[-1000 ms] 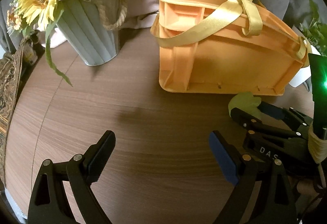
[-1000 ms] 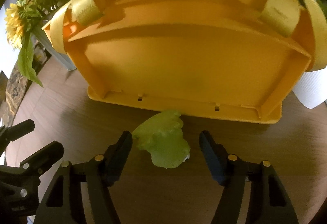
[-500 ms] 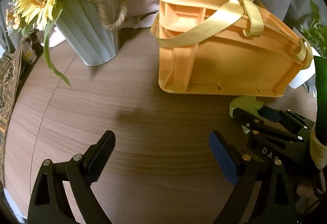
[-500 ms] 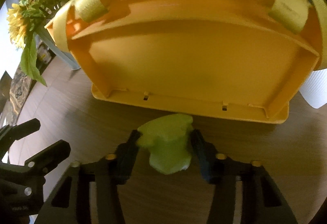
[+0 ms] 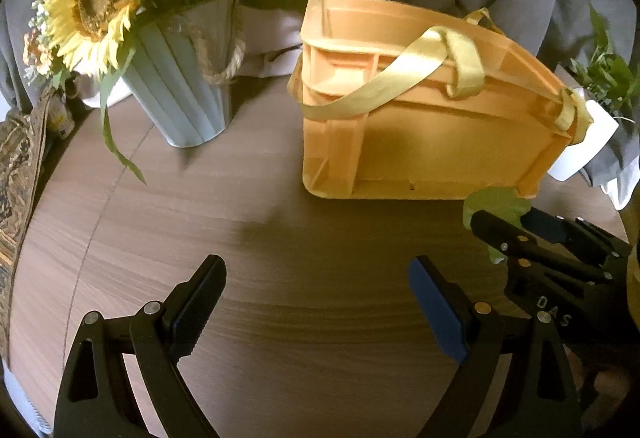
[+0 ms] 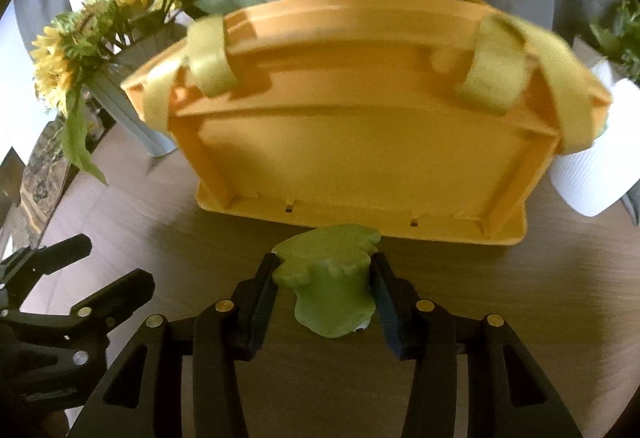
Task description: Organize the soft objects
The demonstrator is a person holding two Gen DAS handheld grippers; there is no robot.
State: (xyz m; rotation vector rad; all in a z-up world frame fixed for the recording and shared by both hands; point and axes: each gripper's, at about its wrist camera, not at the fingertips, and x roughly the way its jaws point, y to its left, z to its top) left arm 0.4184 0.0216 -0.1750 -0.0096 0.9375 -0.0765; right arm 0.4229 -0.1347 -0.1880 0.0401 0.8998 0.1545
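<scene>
- On the round wooden table (image 5: 248,238), the largest thing is an orange plastic basket (image 6: 360,158) with yellow fabric handles (image 5: 384,86), standing upright toward the far side.
- Left of the basket, well apart from it, stands a pale ribbed vase (image 5: 188,78) of sunflowers (image 5: 92,2), with a rope handle hanging at its rim.
- At the basket's right end sits a white pot (image 6: 596,174) with a leafy green plant (image 6: 620,34); the yellow handle hides where pot and basket meet, so I cannot tell if they touch.
- Behind everything hangs grey and white cloth.
- Nearer the camera, the right gripper (image 6: 324,290) has its jaws pressed against both sides of a green soft toy (image 6: 332,278), which bulges out ahead of the fingertips just in front of the basket's lower edge. Whether the toy rests on the table or is lifted is unclear.
- In the left wrist view the same toy (image 5: 496,202) shows beside the basket's near right corner.
- Lowest in that view, the left gripper (image 5: 316,298) hovers over bare wood with its jaws wide apart, holding nothing.
</scene>
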